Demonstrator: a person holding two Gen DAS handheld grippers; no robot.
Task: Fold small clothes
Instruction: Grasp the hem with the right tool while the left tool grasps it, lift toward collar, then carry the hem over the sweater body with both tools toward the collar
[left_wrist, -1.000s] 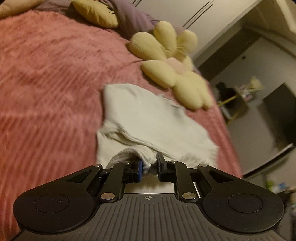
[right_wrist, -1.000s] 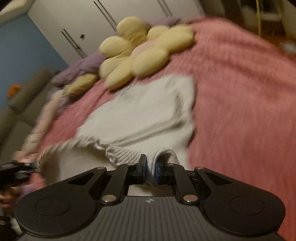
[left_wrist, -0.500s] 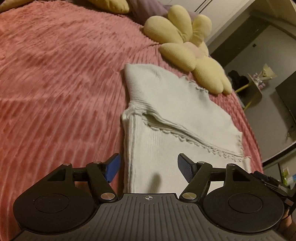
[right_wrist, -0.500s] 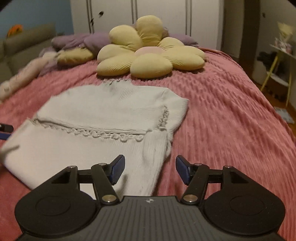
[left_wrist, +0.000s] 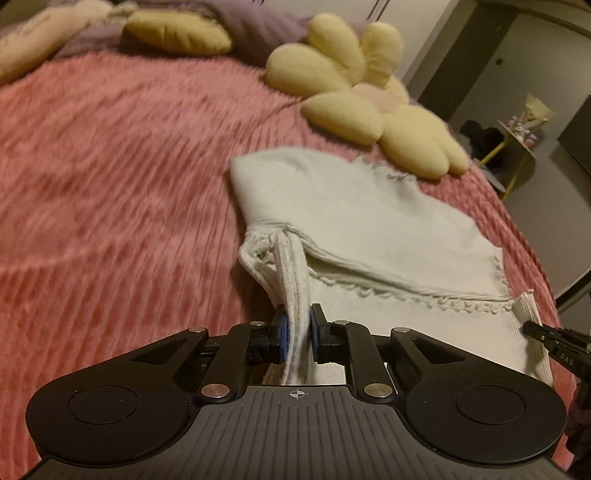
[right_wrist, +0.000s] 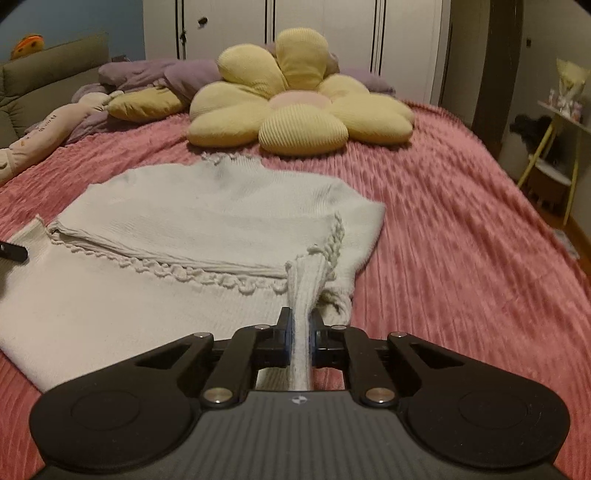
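Note:
A white knit top (left_wrist: 351, 206) lies partly folded on the pink bedspread (left_wrist: 110, 184), its scalloped hem lying across the lower layer. My left gripper (left_wrist: 297, 325) is closing on a pinched ridge of the top's near left edge, and the cloth sits between the blue pads. In the right wrist view the same top (right_wrist: 207, 206) spreads to the left, and my right gripper (right_wrist: 301, 328) is closing on a raised fold at its near right corner. The right gripper's tip (left_wrist: 554, 343) shows at the left wrist view's right edge. The left gripper's tip (right_wrist: 13, 251) shows at the far left.
A yellow flower-shaped cushion (right_wrist: 295, 107) lies just beyond the top. Purple bedding (right_wrist: 166, 74) and a yellow pillow (left_wrist: 177, 26) are at the headboard end. A small yellow-legged side table (right_wrist: 554, 155) stands off the bed's right side. White wardrobe doors (right_wrist: 332, 22) stand behind.
Both grippers let go of the folded-over cloth, opened wide, then closed again on new pinches at the top's near edge. Both wrists rolled and sank a little.

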